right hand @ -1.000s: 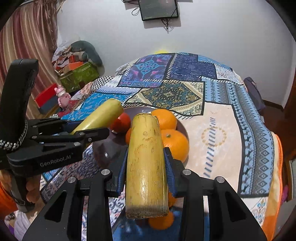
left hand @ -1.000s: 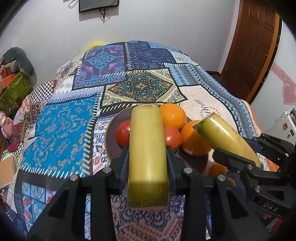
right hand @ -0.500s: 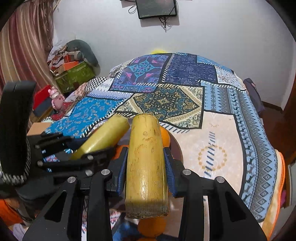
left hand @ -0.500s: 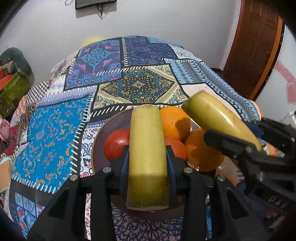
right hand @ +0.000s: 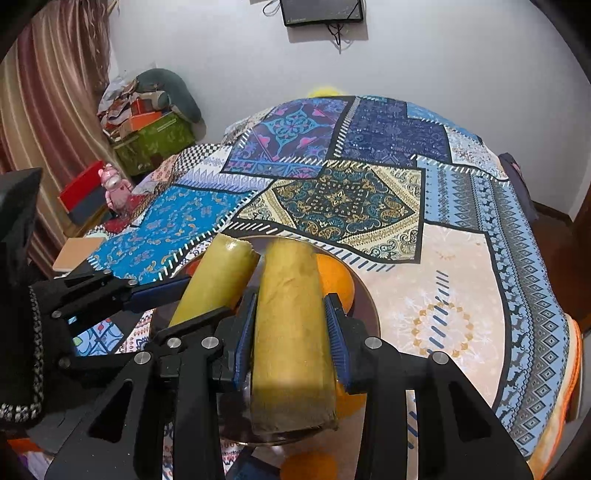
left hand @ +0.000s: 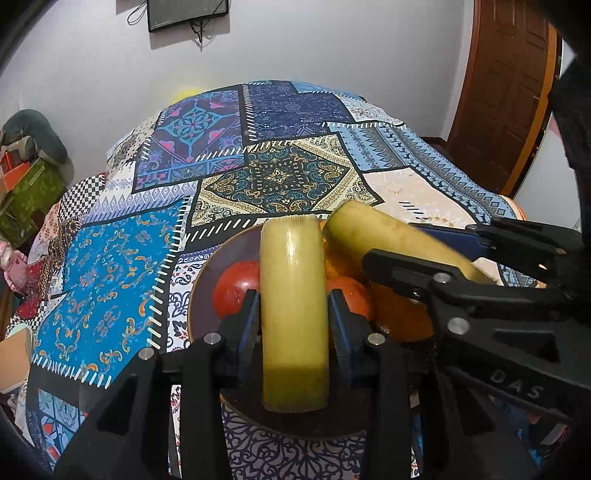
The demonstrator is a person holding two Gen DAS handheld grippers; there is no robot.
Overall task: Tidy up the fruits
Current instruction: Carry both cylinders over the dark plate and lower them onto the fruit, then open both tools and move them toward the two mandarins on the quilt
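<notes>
**Two cut stalks held over the fruit plate**

Patchwork bedspread point(left hand: 122, 280) is seen across the whole work surface, white wall behind.

Left gripper point(left hand: 293, 325): jaws are closed narrowly on a yellow-green stalk piece point(left hand: 293, 314), which is clamped lengthwise between the blue pads point(left hand: 246, 325). Directly beneath and ahead of it a dark plate point(left hand: 201, 288) is seen, with a red tomato point(left hand: 234, 288) just left of the fingers and an orange point(left hand: 400, 314) to the right.

Right gripper point(right hand: 291, 332): jaws are likewise pressed on a second stalk piece point(right hand: 291, 332), held just beside the first, tips nearly touching. An orange on the plate point(right hand: 338, 275) is seen just beyond its right finger; another orange point(right hand: 310, 465) lies below, off the plate.

Farther off: a wall-mounted screen point(right hand: 321, 13), a wooden door point(left hand: 506, 85), piled boxes point(right hand: 155, 136) by a curtain point(right hand: 48, 110).
</notes>
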